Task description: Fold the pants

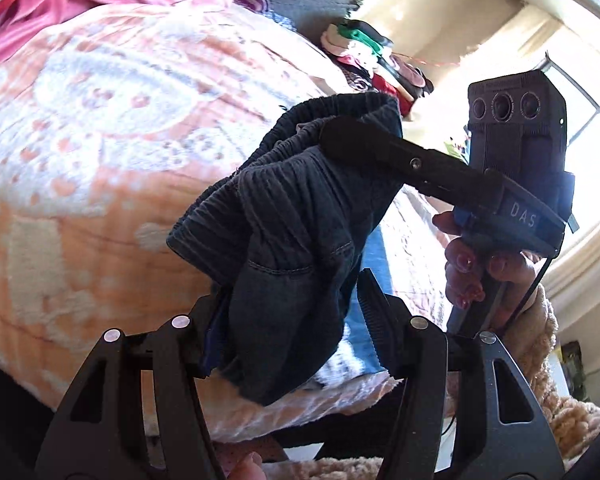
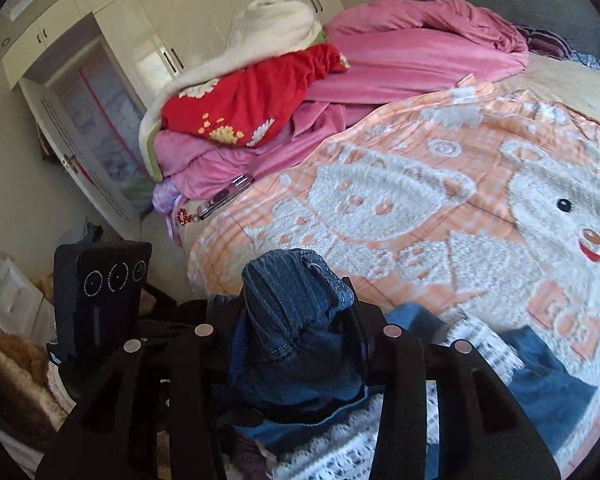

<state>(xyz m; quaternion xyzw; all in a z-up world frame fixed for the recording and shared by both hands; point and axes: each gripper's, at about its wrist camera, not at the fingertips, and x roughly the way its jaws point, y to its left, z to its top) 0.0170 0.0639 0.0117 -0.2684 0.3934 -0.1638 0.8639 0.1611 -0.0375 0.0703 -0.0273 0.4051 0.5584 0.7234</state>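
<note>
both angled down over the orange blanket (image 2: 440, 168). left gripper (image 1: 296, 300) clamped on bunched dark pants (image 1: 300, 208); right gripper (image 2: 296, 320) likewise clenched on the ribbed waistband (person's hand (image 1: 484, 276) wrapped round its handle), fabric lifted above the blanket.

A peach blanket (image 2: 440, 184) with white bears covers the bed across the middle and right of the right wrist view. Pink bedding (image 2: 400, 60) is heaped at upper centre, a red flowered cloth (image 2: 252, 104) on it, a white roll (image 2: 276, 24) above. A phone (image 2: 226, 196) lies at the heap's lower left edge. White cupboards (image 2: 188, 4) fill the upper left. In the left wrist view, mixed clothes (image 1: 364, 56) pile at upper centre.
</note>
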